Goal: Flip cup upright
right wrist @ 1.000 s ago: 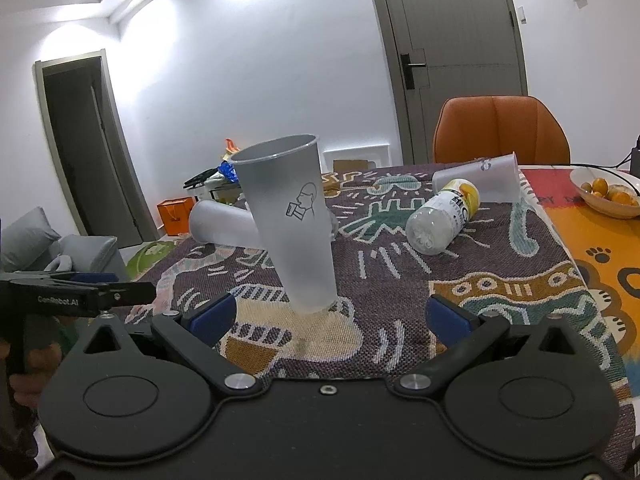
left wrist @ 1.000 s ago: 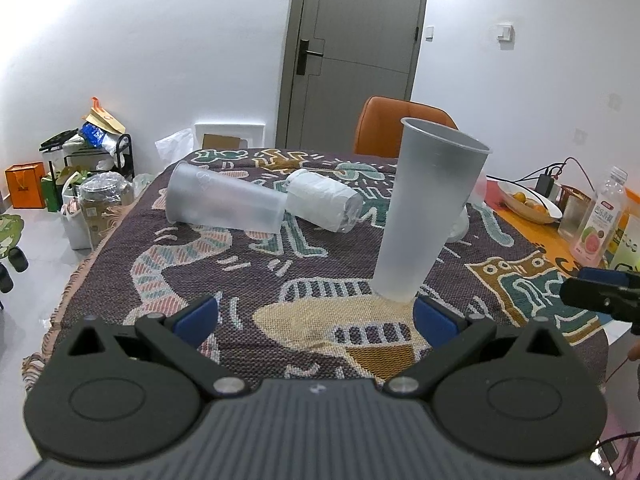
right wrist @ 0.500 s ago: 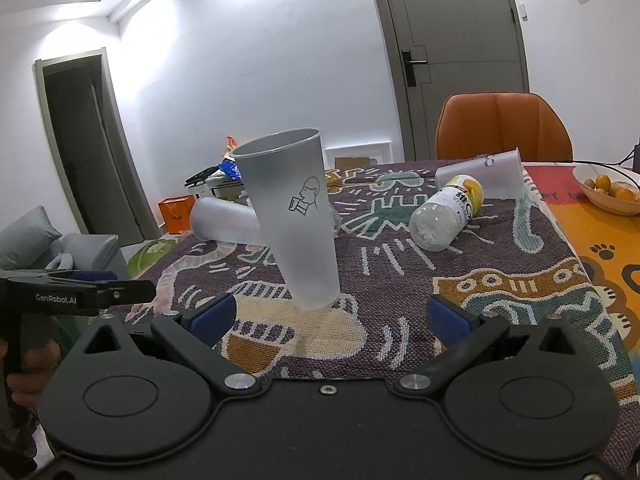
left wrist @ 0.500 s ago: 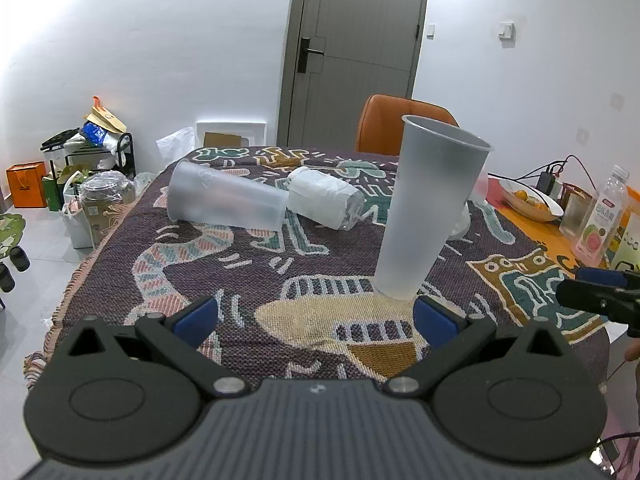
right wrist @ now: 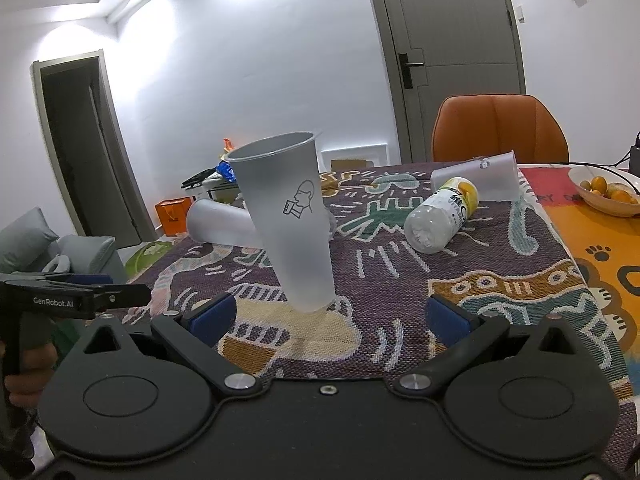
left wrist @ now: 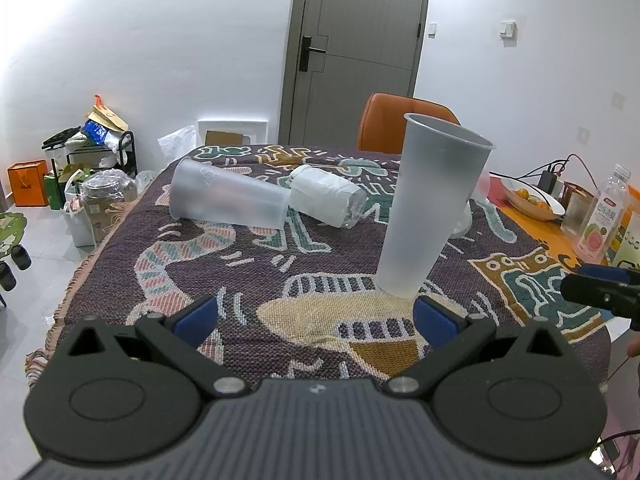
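A tall frosted plastic cup [left wrist: 432, 208] stands upright, mouth up, on the patterned cloth; it also shows in the right wrist view [right wrist: 288, 224] with a small drinking-figure print. My left gripper [left wrist: 316, 318] is open and empty, just short of the cup's base. My right gripper [right wrist: 330, 318] is open and empty, the cup standing just beyond its left finger. A second frosted cup [left wrist: 228, 198] lies on its side farther back, and a third [right wrist: 476, 180] lies on its side near the far edge.
A plastic bottle [right wrist: 444, 216] lies on its side mid-table, also seen in the left wrist view [left wrist: 328, 196]. A bowl of oranges [right wrist: 608, 192], a drink bottle [left wrist: 602, 220] and a glass stand at the right. An orange chair [right wrist: 500, 128] stands behind the table.
Both grippers have drifted slightly back from the upright cup. The cup and the other objects have not moved.
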A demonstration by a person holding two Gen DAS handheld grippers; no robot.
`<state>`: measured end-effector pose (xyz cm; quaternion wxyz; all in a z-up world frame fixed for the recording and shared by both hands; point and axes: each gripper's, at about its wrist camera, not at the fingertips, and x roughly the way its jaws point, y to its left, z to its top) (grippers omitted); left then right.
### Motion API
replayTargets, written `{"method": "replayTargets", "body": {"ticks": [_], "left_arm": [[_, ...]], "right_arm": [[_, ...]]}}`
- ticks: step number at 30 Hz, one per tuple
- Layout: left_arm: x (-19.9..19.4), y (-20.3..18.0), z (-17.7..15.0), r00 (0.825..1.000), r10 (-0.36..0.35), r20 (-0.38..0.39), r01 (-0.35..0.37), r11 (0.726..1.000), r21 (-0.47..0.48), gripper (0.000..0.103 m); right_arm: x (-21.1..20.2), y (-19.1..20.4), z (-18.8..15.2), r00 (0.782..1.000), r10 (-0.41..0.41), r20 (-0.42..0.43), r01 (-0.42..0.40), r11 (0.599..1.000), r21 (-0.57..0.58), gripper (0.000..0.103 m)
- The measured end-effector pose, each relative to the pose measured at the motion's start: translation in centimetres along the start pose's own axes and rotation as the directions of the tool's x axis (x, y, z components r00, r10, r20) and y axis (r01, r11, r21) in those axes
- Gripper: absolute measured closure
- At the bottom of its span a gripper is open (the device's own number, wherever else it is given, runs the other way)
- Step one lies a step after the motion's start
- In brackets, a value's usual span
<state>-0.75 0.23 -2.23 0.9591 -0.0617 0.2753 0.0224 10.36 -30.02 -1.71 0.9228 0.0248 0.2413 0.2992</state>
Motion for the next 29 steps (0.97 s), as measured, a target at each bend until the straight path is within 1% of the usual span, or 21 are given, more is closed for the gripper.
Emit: {"method": "replayTargets", "body": {"ticks": [15, 29], "left_arm": [[0.03, -0.08, -0.05, 1.000, 0.008, -0.007, -0.008, 1.000, -0.004, 0.000], [-0.08, -0.16, -0.13, 1.000, 0.000, -0.004, 0.000, 1.000, 0.002, 0.000]], "right_arm": [[-0.11, 0.02, 0.08, 1.000, -0.001, 0.001, 0.001, 1.000, -0.002, 0.000], [-0.06, -0.02, 0.05, 1.000, -0.003, 0.000, 0.003, 1.000, -0.004, 0.000]]}}
